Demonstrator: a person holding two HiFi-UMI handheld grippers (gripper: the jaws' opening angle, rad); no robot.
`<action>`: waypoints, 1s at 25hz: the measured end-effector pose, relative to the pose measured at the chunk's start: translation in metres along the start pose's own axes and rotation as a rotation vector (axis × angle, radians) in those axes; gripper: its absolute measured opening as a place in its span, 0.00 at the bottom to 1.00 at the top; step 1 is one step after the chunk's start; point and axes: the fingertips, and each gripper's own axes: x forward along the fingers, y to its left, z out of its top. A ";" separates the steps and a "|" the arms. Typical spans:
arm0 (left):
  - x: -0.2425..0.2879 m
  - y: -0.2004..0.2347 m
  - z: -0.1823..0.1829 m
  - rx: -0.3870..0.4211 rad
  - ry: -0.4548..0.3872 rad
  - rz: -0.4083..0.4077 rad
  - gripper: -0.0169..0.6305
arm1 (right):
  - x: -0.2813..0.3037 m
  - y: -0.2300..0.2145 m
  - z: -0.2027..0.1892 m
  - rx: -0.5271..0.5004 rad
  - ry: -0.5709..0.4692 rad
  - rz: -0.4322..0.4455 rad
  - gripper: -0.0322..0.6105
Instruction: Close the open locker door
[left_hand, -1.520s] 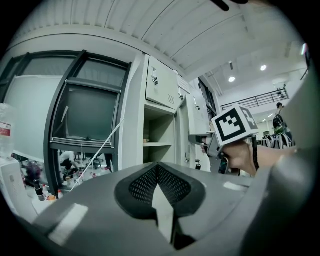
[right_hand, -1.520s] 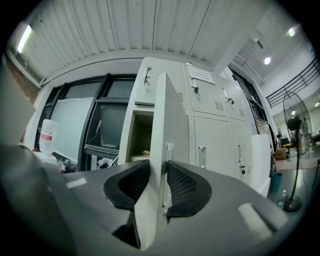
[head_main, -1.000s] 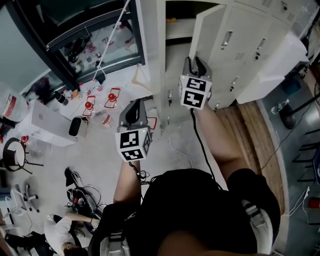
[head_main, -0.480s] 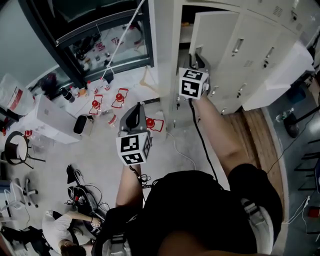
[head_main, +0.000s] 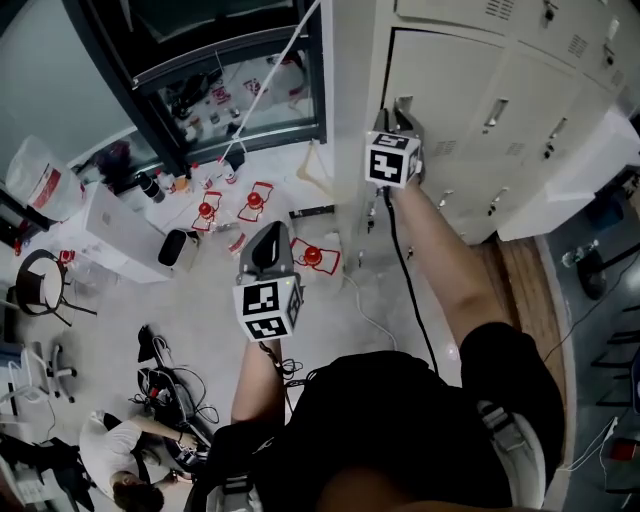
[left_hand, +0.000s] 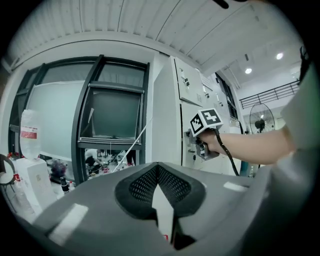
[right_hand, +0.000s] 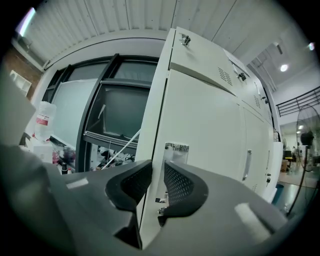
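- White locker door (right_hand: 210, 130) edge between closing right gripper (right_hand: 158, 172) jaws; slipping off likely if pushed before clamped.
- Left gripper (left_hand: 159, 175) jaws together, empty.

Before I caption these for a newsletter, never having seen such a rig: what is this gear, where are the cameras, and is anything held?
A person holds a two-jaw gripper in each hand. One picture comes from a head camera looking down; the other two cameras ride on the grippers. The right gripper is closing its jaws round the edge of the white locker door. The left gripper is shut and empty above the floor, where small red items lie.
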 end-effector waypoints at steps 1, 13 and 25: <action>0.000 0.003 -0.001 -0.001 0.003 0.008 0.03 | 0.005 0.001 0.001 -0.002 0.000 0.002 0.19; -0.003 0.009 -0.002 0.012 0.017 0.054 0.03 | 0.025 0.012 0.004 0.031 -0.026 0.056 0.09; 0.017 -0.046 0.012 0.013 0.001 0.016 0.03 | -0.051 -0.009 0.035 0.086 -0.214 0.245 0.07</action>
